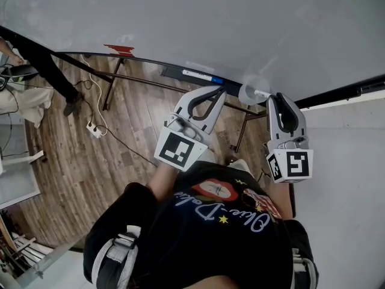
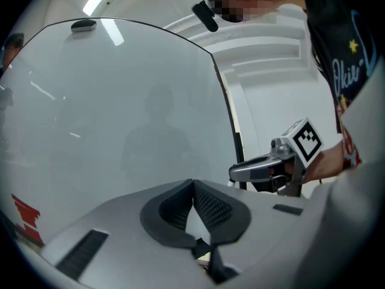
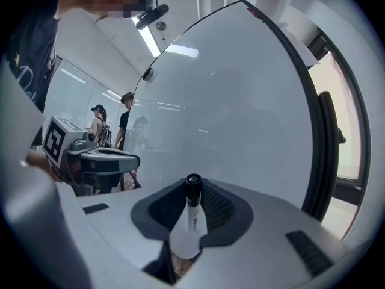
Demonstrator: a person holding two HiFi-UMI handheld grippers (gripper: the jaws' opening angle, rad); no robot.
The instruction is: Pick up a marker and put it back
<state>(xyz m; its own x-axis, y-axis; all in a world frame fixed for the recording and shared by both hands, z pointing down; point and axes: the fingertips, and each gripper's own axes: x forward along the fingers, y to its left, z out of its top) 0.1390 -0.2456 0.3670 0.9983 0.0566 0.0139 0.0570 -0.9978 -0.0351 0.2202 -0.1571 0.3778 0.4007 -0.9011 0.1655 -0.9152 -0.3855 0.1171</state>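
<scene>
While ribbed left fingers meet empty, right fingers clamp cylindrical white marker, black-capped.

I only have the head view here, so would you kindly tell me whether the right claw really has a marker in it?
Observer: Yes. The right gripper view shows the right claw shut on a white marker, its black cap up at the jaw tips.
Operator: Thank you. Is the left claw carrying anything?
Observer: No. The left gripper view shows the left claw shut tip to tip, with nothing between its pads.
Operator: Is anyone else nearby?
Observer: The right gripper view shows two bystanders standing in the background, left of the whiteboard.
</scene>
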